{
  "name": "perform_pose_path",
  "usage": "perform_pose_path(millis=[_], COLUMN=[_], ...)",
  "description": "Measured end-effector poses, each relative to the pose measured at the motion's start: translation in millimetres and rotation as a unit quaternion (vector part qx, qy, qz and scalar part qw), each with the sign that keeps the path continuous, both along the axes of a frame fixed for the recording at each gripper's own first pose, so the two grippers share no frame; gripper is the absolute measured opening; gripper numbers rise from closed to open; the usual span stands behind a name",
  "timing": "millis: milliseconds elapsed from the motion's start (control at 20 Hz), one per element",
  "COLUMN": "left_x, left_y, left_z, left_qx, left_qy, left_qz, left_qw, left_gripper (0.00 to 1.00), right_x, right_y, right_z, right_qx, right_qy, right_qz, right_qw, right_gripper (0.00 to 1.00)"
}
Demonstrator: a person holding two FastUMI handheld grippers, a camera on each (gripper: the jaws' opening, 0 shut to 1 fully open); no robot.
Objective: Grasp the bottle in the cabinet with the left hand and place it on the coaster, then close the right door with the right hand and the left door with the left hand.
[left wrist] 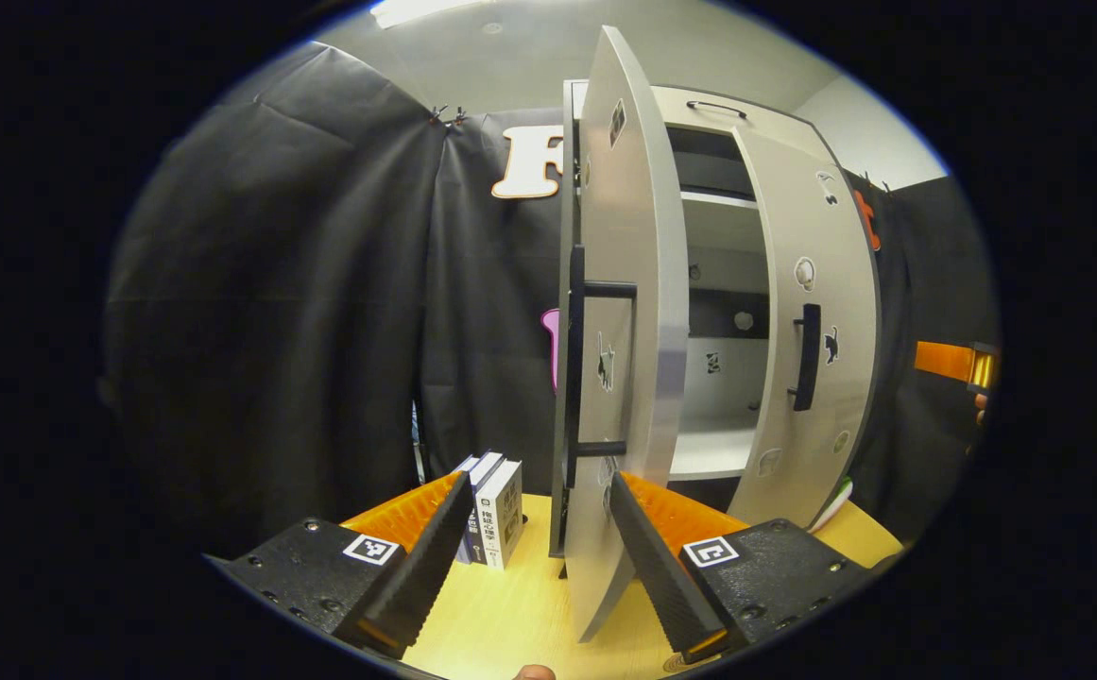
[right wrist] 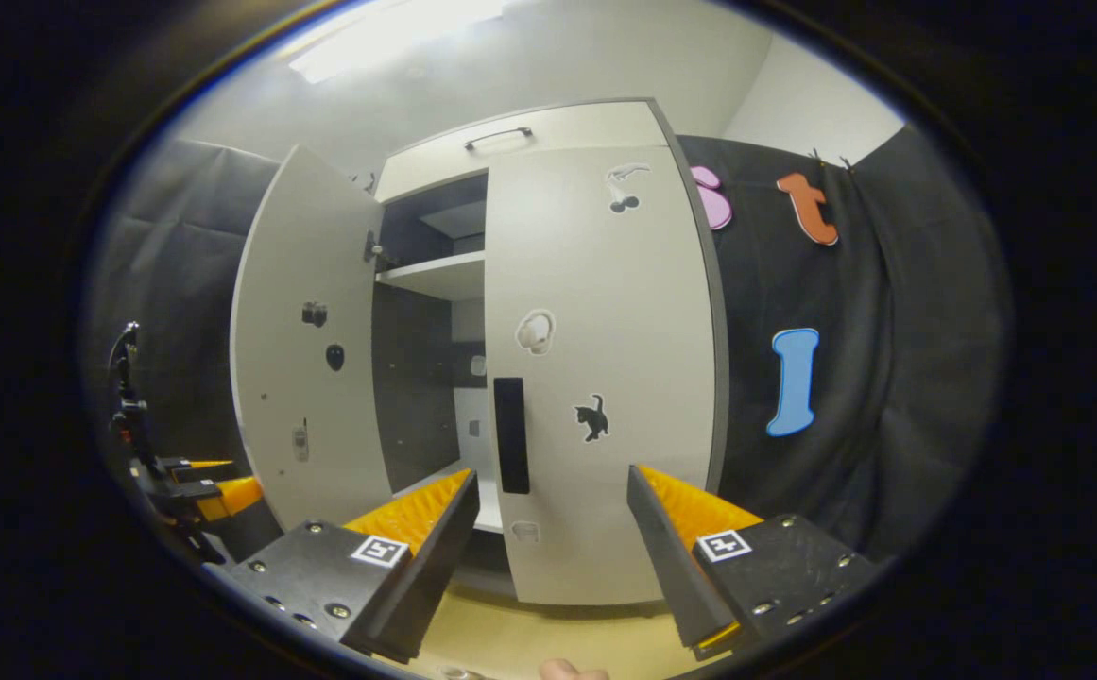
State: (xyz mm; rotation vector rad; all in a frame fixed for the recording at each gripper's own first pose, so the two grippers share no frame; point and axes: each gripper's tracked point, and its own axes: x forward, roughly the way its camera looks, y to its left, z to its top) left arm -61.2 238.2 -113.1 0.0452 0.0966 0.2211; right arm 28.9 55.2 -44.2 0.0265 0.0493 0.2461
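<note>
Nearest the lens in the left gripper view, we see the left gripper (left wrist: 537,552) with its two fingers spread wide and nothing between them but the lower edge of the left door (left wrist: 624,378). We see this door nearly edge-on, its long axis vertical, swung out toward the camera, with one long dark handle (left wrist: 578,364) running upright along it. At 3 o'clock of it stands the right door (left wrist: 817,340), partly open, with one dark vertical handle (left wrist: 805,357). Between the two doors the cabinet (left wrist: 713,444) shows two pale shelves. At 7 o'clock of the left door, three books (left wrist: 491,510) stand upright on the wooden table (left wrist: 510,604); we cannot read their spine print.

In the right gripper view, the right gripper (right wrist: 553,557) is likewise wide open and holds nothing, facing the right door (right wrist: 605,378), which carries three stickers, one a black cat (right wrist: 591,417). We cannot locate the bottle or the coaster; a small glassy rim at 6 o'clock is too cropped to identify.
</note>
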Motion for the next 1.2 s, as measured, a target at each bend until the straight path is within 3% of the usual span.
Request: perform_pose_path(millis=[1000,1050,1100,1200], left_x=[17,18,19,21], left_y=[-48,-53,-56,-62], left_z=[-2,-2,-1,-1], left_qx=[-0.020,-0.024,-0.025,-0.022], left_qy=[0.001,-0.001,-0.001,0.002], left_qz=[-0.083,-0.089,-0.094,-0.105], left_qw=[0.996,0.996,0.995,0.994], left_gripper=[0.88,0.94,0.88,0.89], right_x=[-6,-6,-7,-9], right_y=[-36,-38,-40,-45], right_z=[-4,-5,-6,-7], right_qx=[-0.002,-0.001,0.001,0.003], right_qy=[-0.001,0.000,0.001,0.002], right_qz=[-0.036,-0.038,-0.040,-0.044], right_qw=[0.999,0.999,0.999,0.999], right_gripper=[0.95,0.95,0.95,0.95])
